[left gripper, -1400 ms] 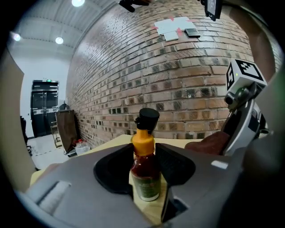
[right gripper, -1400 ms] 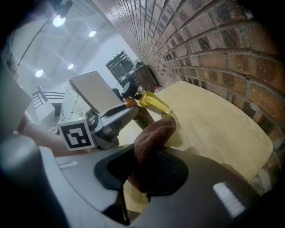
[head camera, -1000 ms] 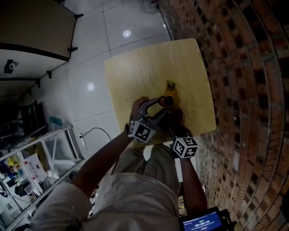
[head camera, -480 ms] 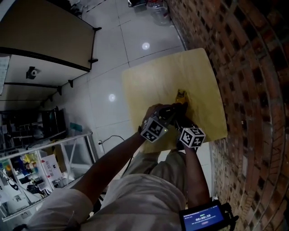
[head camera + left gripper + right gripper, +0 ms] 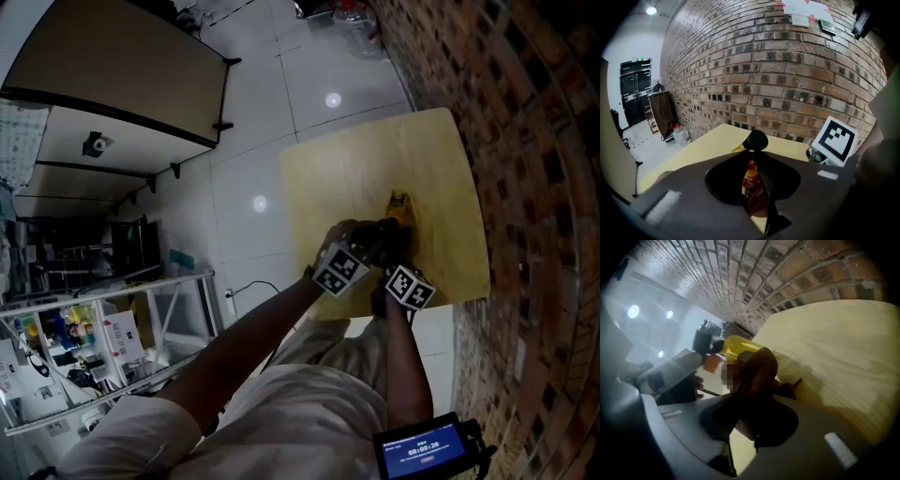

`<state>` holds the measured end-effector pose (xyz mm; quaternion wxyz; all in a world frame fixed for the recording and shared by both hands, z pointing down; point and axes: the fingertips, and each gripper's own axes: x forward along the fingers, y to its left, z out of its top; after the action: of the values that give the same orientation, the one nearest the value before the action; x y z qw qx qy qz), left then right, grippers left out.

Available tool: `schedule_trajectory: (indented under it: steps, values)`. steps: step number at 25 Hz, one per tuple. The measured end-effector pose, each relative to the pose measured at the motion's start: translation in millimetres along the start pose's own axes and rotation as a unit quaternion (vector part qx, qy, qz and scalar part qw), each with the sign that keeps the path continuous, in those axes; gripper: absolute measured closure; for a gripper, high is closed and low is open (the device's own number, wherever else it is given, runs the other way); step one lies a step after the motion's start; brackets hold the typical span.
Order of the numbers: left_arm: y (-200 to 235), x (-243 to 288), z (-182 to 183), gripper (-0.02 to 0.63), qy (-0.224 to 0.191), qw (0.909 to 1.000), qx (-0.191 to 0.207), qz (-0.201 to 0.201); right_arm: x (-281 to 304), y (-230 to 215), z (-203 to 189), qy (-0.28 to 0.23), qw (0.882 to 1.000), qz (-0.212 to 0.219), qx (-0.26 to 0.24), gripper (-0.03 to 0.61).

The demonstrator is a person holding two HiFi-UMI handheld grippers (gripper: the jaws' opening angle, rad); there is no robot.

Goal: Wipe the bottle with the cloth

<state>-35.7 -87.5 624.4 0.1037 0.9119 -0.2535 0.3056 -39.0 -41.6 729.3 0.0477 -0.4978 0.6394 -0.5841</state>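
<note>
A small bottle point(image 5: 750, 174) with orange-red contents, a black cap point(image 5: 756, 139) and a yellow label point(image 5: 399, 202) is near the front edge of the light wooden table point(image 5: 375, 150). My left gripper point(image 5: 752, 161) has just been closing and is now shut on the bottle's neck below the cap. My right gripper point(image 5: 750, 394) is shut on a dark brown cloth point(image 5: 757, 373), which hangs close beside the bottle point(image 5: 739, 346). In the head view both grippers meet in a dark cluster, left gripper point(image 5: 380, 230) and right gripper point(image 5: 394, 248), and the cloth is hard to make out there.
A brick wall point(image 5: 525, 141) runs along the table's right side. A plastic water bottle point(image 5: 679, 135) stands on the tiled floor beyond the table. A metal shelf unit point(image 5: 112, 328) and a dark tabletop point(image 5: 122, 75) are to the left.
The left gripper's jaws stood open around the bottle and have shut on it. The right gripper has moved in beside the left one, bringing the cloth to the bottle.
</note>
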Motion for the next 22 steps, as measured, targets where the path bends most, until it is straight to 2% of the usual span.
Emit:
schedule_trajectory:
  steps: [4, 6, 9, 11, 14, 16, 17, 19, 22]
  values:
    - [-8, 2, 1, 0.535, 0.012, 0.9999, -0.009, 0.007, 24, -22, -19, 0.085, 0.995, -0.039, -0.036, 0.492]
    - [-6, 3, 2, 0.535, 0.018, 0.9991, -0.032, 0.02, 34, -26, -25, 0.139, 0.987, -0.05, -0.056, 0.489]
    - [1, 1, 2, 0.534, 0.022, 0.9958, -0.08, 0.039, 35, -19, -27, 0.196, 0.978, -0.04, -0.052, 0.488]
    - [2, 1, 0, 0.532, 0.027, 0.9926, -0.106, 0.053, 22, -9, -23, 0.183, 0.982, -0.012, -0.055, 0.488]
    - [2, 2, 0, 0.532, 0.041, 0.9873, -0.135, 0.074, -10, 14, -19, 0.118, 0.989, 0.09, -0.015, 0.488]
    - [2, 2, 0, 0.531, 0.049, 0.9827, -0.156, 0.086, -28, 30, -17, 0.079, 0.983, 0.166, 0.031, 0.489]
    - [2, 2, 0, 0.531, 0.053, 0.9803, -0.167, 0.092, -34, 38, -16, 0.066, 0.979, 0.19, 0.041, 0.489]
    - [2, 1, 0, 0.531, 0.062, 0.9755, -0.185, 0.103, -37, 51, -15, 0.051, 0.977, 0.208, 0.022, 0.489]
    - [2, 1, 0, 0.531, 0.078, 0.9688, -0.206, 0.115, -24, 57, -5, 0.024, 0.982, 0.189, -0.018, 0.489]
